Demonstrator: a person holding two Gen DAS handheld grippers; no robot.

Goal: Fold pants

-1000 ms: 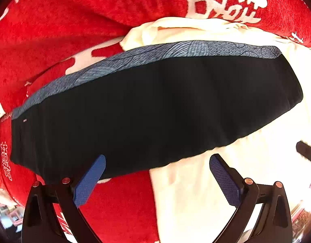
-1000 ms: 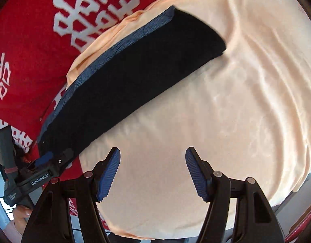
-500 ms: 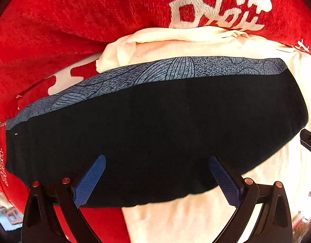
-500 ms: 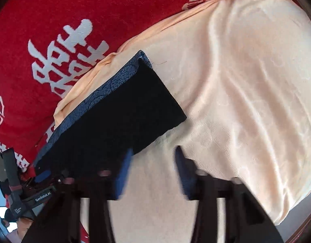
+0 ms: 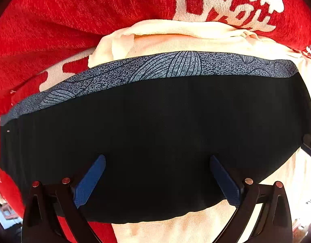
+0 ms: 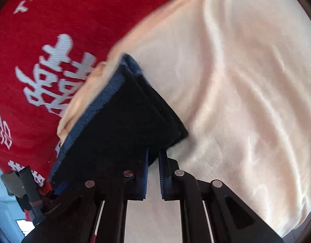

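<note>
The pants (image 5: 165, 131) are black with a blue patterned waistband and lie folded lengthwise as a long strip across cream cloth and red blanket. My left gripper (image 5: 157, 174) is open, its blue pads spread wide over the strip's near edge. In the right wrist view the pants' end (image 6: 123, 125) shows stacked layers, and my right gripper (image 6: 153, 162) is shut on the near corner of that end. The right gripper's tip (image 5: 309, 143) shows at the right edge of the left wrist view.
A cream cloth (image 6: 236, 101) covers the right side of the surface. A red blanket (image 5: 74, 20) with white characters lies behind and to the left. The left gripper's body (image 6: 28, 192) shows at the lower left of the right wrist view.
My right gripper moved left to the pants' end and closed on its corner. My left gripper moved forward over the near edge, still open.
</note>
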